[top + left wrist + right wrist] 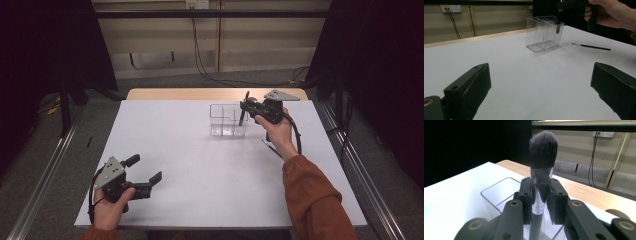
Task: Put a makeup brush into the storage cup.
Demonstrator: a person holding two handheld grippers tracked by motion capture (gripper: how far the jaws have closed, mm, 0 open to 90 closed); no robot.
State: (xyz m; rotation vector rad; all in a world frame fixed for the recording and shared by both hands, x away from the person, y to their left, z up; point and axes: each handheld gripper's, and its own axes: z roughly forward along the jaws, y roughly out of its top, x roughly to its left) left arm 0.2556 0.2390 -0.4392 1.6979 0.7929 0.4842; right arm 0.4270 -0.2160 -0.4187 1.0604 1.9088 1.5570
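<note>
Unlabelled makeup brush (541, 170) above clear organizer (228, 120).

brush (541, 170) handle: below jaws, cut off | thin brush (272, 148): partly behind wrist

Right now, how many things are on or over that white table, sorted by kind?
Clear plastic divided organiser box: 1
Makeup brushes: 2, a thick black-bristled silver-collared brush held upright by the right tool over the box, and a thin black brush lying on the table
Hand-held tools: 2, counting the left tool
Total: 5
</note>
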